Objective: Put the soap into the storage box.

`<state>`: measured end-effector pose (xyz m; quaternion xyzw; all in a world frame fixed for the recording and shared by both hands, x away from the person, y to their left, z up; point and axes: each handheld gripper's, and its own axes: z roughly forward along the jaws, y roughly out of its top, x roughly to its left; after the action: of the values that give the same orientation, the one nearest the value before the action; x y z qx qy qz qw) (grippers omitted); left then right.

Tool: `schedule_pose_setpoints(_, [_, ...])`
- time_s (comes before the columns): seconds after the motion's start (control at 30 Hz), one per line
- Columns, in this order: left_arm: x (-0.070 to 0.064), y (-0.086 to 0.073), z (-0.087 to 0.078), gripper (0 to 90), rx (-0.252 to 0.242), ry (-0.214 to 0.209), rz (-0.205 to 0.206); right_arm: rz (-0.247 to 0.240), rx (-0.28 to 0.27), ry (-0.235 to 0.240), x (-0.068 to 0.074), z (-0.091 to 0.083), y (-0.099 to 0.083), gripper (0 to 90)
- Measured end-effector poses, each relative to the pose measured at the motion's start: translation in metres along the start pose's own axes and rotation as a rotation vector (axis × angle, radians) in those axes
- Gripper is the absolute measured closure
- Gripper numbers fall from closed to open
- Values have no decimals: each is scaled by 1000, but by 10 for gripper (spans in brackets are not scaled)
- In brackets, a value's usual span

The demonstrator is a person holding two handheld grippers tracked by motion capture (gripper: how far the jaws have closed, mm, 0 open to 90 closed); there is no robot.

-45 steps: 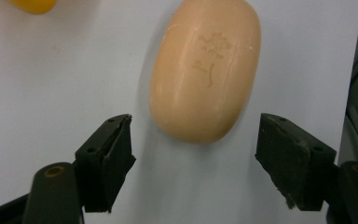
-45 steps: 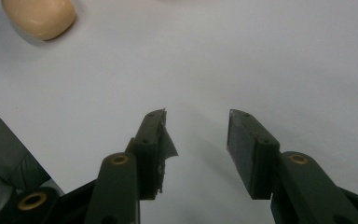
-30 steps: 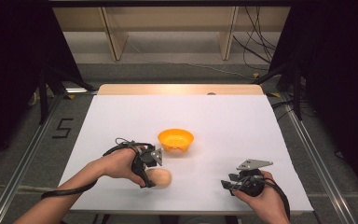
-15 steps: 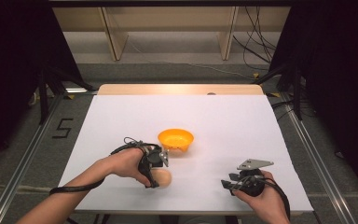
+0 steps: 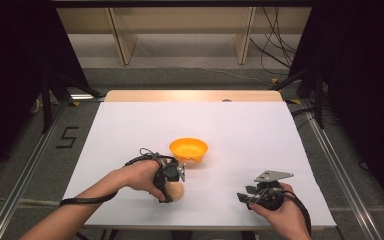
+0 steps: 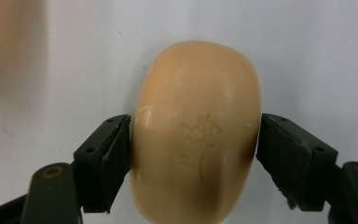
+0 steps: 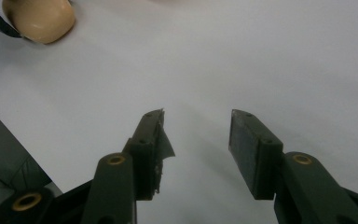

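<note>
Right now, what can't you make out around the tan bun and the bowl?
- Tan bun: lower end cut off by the left gripper view's bottom edge; in the high view the left gripper and hand cover part of it.
- Marks on the bun: too faint to read.
- Orange bowl: inside hidden by its near wall in the high view.

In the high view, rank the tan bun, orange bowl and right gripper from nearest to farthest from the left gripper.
1. Bun: between the left gripper's jaws, at the table's near edge.
2. Bowl: just beyond it, toward the table's middle.
3. Right gripper: farthest, off to the right near the front edge, jaws open and empty.
</note>
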<state>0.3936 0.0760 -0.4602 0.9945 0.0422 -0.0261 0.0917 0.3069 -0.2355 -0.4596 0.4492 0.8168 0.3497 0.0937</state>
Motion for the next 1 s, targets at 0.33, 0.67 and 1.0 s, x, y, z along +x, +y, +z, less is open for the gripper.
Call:
schedule_pose_setpoints(0.33, [3,5,4,277,39,-21,8,-19,-37,2,-1,3,-1,556])
schedule_pose_setpoints(0.67, [0,6,3,309,53,9,8,-23,-9,0,-1,1,-1,554])
schedule_pose_setpoints(1.0, [-4,-4,2,314,12,35,-34,-4,6,7,0,0,0,553])
